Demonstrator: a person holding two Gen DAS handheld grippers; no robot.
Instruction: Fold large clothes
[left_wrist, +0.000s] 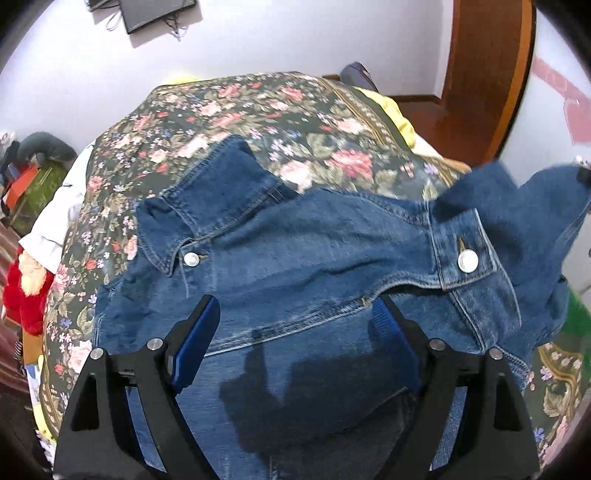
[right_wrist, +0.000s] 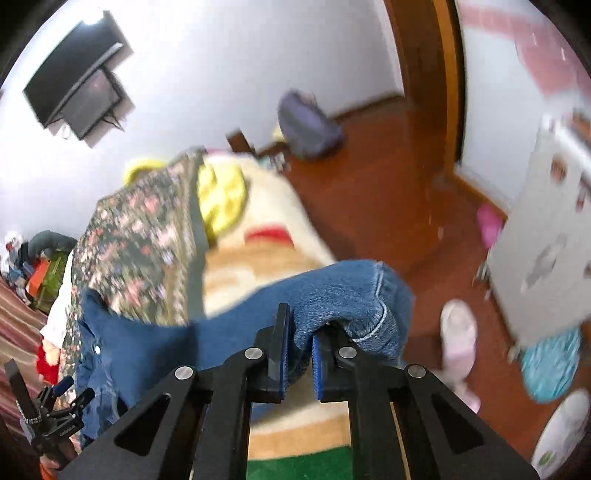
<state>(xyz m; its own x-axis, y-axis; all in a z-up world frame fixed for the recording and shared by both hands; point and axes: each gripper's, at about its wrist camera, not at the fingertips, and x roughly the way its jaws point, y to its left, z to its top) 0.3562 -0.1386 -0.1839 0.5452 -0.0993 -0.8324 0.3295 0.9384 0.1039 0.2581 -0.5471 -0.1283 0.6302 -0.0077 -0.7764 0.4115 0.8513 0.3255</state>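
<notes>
- Left wrist view: the denim jacket (left_wrist: 314, 251) lies spread on the floral bedspread (left_wrist: 229, 118), collar and cuff buttons showing and no fold finished yet. The left gripper (left_wrist: 295, 314) hovers over it, jaws wide and empty.
- Right wrist view: the right gripper (right_wrist: 299, 336) is clamped on a raised sleeve end of the jacket; judging by this, folding has only begun.

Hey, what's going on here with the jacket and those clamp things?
A person is folding a denim jacket on a bed with a floral bedspread, holding a two-finger gripper in each hand. The right gripper is shut on a bunched part of the denim at the jacket's edge, lifting it off the bed. The left gripper hangs open over the jacket's body, its jaws wide apart and gripping nothing. The fold itself is not yet made: the collar and front buttons lie face up.
</notes>
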